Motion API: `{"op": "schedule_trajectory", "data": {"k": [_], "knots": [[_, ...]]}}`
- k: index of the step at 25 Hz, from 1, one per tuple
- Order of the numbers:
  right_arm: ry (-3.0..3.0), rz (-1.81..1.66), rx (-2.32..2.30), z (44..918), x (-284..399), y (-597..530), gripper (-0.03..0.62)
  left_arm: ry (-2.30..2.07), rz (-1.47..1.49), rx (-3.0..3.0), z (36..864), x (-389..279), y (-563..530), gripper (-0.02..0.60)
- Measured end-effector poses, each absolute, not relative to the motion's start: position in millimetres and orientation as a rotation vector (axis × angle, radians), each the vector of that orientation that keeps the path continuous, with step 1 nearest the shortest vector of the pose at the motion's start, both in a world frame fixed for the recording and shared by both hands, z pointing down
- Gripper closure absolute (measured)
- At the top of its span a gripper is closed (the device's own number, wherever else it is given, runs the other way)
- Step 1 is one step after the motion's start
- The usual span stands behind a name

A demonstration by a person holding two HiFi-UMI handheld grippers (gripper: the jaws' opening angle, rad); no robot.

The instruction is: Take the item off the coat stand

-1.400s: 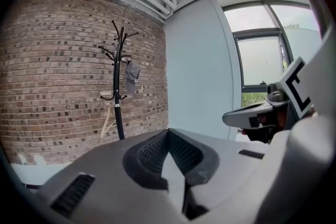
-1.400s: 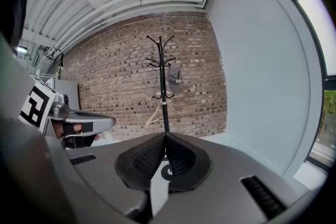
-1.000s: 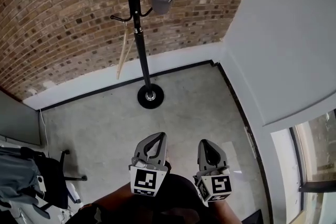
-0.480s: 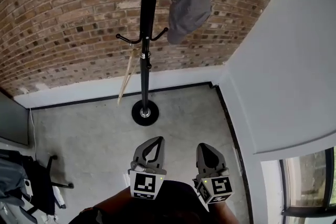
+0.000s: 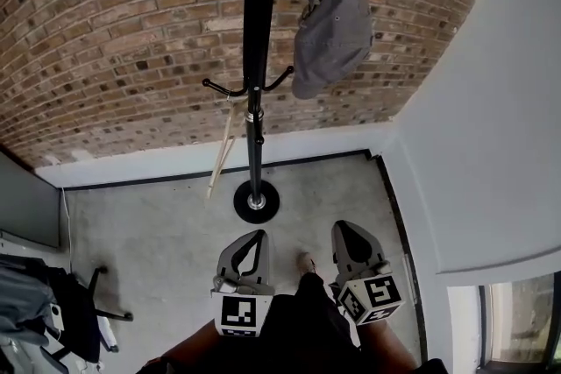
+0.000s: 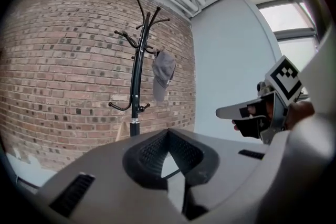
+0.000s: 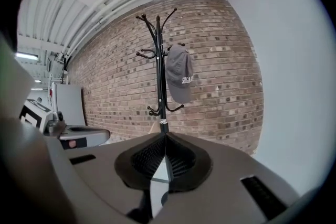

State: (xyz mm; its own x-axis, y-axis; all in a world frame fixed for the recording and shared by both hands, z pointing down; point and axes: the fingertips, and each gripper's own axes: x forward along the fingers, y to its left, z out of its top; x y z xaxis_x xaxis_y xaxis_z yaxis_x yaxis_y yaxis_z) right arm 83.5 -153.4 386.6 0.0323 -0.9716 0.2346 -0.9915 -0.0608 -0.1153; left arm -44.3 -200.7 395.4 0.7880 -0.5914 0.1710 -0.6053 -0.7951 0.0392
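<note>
A black coat stand [image 5: 255,101] rises from a round base [image 5: 256,202] in front of the brick wall. A grey cap [image 5: 331,35] hangs from an upper hook on its right side. Both grippers are held low and short of the stand, well below the cap. My left gripper [image 5: 253,235] is shut with nothing in it, and my right gripper [image 5: 344,229] is shut and empty too. In the left gripper view the stand [image 6: 135,86] and cap [image 6: 163,73] are far ahead. The right gripper view shows the cap [image 7: 179,78] right of the pole [image 7: 160,71], above the shut jaws.
A thin wooden stick [image 5: 221,160] leans on the brick wall [image 5: 105,57] left of the stand. A plain white wall [image 5: 491,144] closes the corner on the right. An office chair draped with dark clothing [image 5: 53,311] stands at the lower left.
The stand and the cap have come closer and lower in the head view as the person moves towards them. Both grippers stay low and shut, side by side.
</note>
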Motion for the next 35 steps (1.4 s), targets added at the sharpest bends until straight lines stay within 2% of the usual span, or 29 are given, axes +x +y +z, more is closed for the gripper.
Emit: {"op": "schedule_trajectory", "data": {"k": [6, 15, 16, 19, 23, 29, 35], "knots": [[-2.402, 0.431, 2.03, 377.5, 106.4, -211.6, 0.579, -1.114, 0.246, 2.841, 387.1, -25.4, -236.2, 0.557], [-2.886, 0.726, 1.782, 355.0, 170.1, -304.0, 0.574, -1.246, 0.266, 2.839, 358.7, 30.8, -282.7, 0.557], [-2.935, 0.757, 1.743, 353.9, 177.4, -313.4, 0.563, -1.263, 0.275, 2.844, 356.9, 37.5, -286.1, 0.557], [-3.092, 0.888, 1.607, 354.1, 198.2, -341.5, 0.474, -1.317, 0.29, 2.85, 354.2, 55.3, -294.7, 0.557], [-3.286, 1.181, 1.418, 361.0, 219.6, -373.6, 0.429, -1.376, 0.331, 2.834, 356.0, 67.9, -299.7, 0.557], [-3.465, 1.545, 1.087, 370.5, 229.0, -414.1, 0.411, -1.5, 0.423, 2.755, 357.1, 65.6, -312.5, 0.557], [-3.598, 1.594, 0.825, 366.8, 229.7, -425.3, 0.411, -1.552, 0.439, 2.716, 358.0, 76.8, -321.3, 0.557]]}}
